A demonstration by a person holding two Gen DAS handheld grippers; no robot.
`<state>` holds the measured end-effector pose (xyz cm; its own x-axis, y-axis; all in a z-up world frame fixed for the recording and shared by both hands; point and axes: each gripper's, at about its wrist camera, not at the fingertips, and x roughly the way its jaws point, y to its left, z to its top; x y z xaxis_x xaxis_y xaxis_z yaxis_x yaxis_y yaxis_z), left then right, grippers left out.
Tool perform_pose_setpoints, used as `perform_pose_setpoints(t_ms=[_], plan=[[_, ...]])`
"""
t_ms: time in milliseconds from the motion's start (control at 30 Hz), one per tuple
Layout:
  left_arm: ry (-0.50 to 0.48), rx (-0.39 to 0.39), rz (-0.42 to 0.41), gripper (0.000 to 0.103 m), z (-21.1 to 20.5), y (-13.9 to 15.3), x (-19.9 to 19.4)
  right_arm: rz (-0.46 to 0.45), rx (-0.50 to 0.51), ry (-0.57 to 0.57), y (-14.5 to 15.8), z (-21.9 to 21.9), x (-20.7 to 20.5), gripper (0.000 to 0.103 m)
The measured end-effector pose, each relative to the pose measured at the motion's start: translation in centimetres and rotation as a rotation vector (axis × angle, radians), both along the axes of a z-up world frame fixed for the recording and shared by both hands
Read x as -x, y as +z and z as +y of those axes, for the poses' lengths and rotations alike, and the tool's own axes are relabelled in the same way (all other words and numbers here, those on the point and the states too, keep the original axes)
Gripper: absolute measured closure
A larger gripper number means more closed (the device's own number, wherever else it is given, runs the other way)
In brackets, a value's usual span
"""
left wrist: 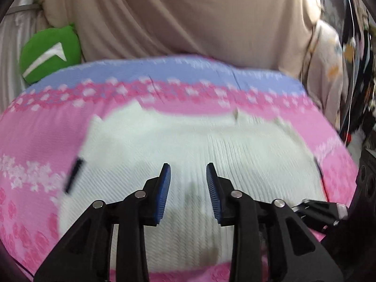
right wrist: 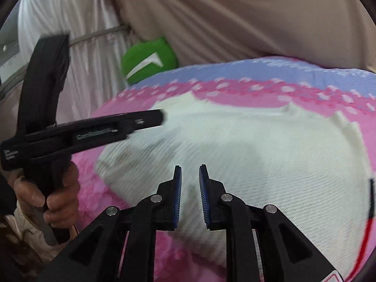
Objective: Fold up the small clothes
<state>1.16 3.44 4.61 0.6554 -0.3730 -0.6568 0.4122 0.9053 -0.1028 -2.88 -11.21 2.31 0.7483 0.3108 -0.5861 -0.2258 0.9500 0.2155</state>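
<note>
Lying flat on the pink bedspread (left wrist: 35,129), the white ribbed garment (left wrist: 188,145) is best gripped at a near edge, since left gripper (left wrist: 188,165) and right gripper (right wrist: 189,166) jaws are seen slightly parted, holding nothing.

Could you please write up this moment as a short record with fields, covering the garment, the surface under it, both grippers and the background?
garment: white ribbed knit garment, lying spread out, nothing gripping it
surface: pink and lilac flowered cover under the garment
left gripper: jaws apart, nothing between the pads, over the garment
right gripper: jaws narrowly apart, nothing between the pads, over the garment
hand: holds the left gripper's handle
background: green cushion behind the cover, beige cloth beyond
image quality: motion blur in both views
</note>
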Motion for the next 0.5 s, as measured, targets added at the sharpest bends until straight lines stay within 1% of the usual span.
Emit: perform_pose_setpoints(t_ms=[33, 67, 133, 167, 233, 267, 300, 333, 367, 433, 467, 500], plan=[[0.01, -0.033, 0.028, 0.072, -0.3, -1.2, -0.1, 0.02, 0.027, -0.006, -0.9, 0.3, 0.1, 0.087], [0.038, -0.068, 0.05, 0.072, 0.0, -2.6, -0.3, 0.032, 0.05, -0.033, -1.6, -0.1, 0.4, 0.091], [0.097, -0.106, 0.05, 0.071, 2.0, -3.9, -0.2, 0.053, 0.04, -0.116, -1.9, -3.3, 1.8, 0.095], [0.118, -0.105, 0.048, 0.071, 3.3, -4.1, 0.1, 0.056, 0.05, -0.176, -1.9, -5.1, 2.8, 0.096], [0.18, -0.115, 0.054, 0.072, 6.3, -4.3, 0.4, 0.086, 0.092, -0.358, -2.4, -10.1, 5.4, 0.096], [0.198, -0.097, 0.066, 0.073, 7.9, -4.4, 0.7, 0.094, 0.069, -0.404, -2.7, -12.2, 6.6, 0.102], [0.214, -0.077, 0.091, 0.074, 9.2, -4.6, 0.8, 0.095, 0.008, -0.437, -3.0, -14.6, 8.1, 0.103], [0.236, -0.068, 0.116, 0.075, 10.1, -4.8, 1.0, 0.101, -0.032, -0.481, -3.0, -16.3, 9.3, 0.103], [0.255, -0.06, 0.126, 0.082, 10.9, -5.0, 1.2, 0.098, -0.04, -0.531, -2.8, -17.6, 10.5, 0.103], [0.272, -0.05, 0.127, 0.083, 11.2, -4.5, 1.7, 0.088, 0.0, -0.582, -1.8, -18.0, 11.0, 0.103], [0.276, -0.034, 0.12, 0.083, 11.0, -3.7, 1.8, 0.071, 0.014, -0.595, -1.1, -17.7, 10.7, 0.09], [0.266, -0.017, 0.101, 0.083, 10.4, -2.8, 1.8, 0.046, 0.007, -0.586, -0.3, -17.6, 10.3, 0.088]])
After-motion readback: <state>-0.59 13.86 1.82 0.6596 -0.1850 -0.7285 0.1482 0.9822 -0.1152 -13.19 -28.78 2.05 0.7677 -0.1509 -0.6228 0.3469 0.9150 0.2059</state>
